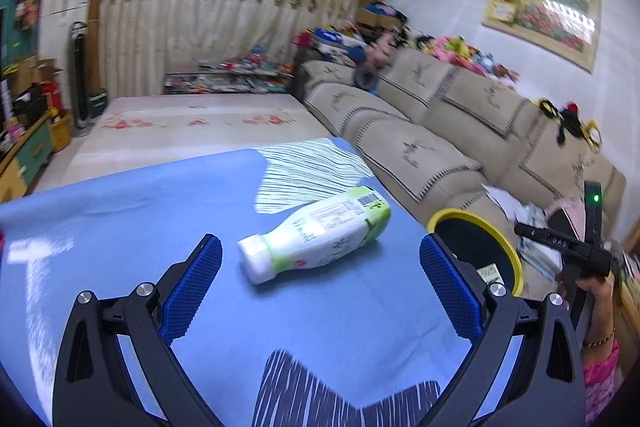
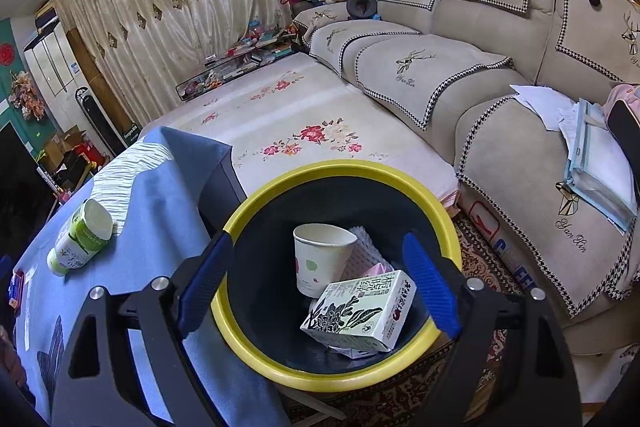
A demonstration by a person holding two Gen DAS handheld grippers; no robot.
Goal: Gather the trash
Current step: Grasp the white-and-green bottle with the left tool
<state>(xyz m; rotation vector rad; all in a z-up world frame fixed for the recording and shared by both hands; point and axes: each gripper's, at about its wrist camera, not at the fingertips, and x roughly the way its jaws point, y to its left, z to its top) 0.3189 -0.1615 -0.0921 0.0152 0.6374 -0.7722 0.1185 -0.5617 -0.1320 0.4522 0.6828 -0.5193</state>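
We are looking at our left tool [image 1: 320,263]: two black angular arms with triangular cut-outs are carrying ribbed blue pads, and round silver screws are sitting at the pivots. Our right tool [image 2: 318,275] is showing the same black frame, blue textured pads and silver screw heads. In the left wrist view, at the far right, our right hand [image 1: 592,291] is wearing a thin beaded bracelet and a pink patterned sleeve; the black handle above it is carrying pale lettering and a glowing green light.
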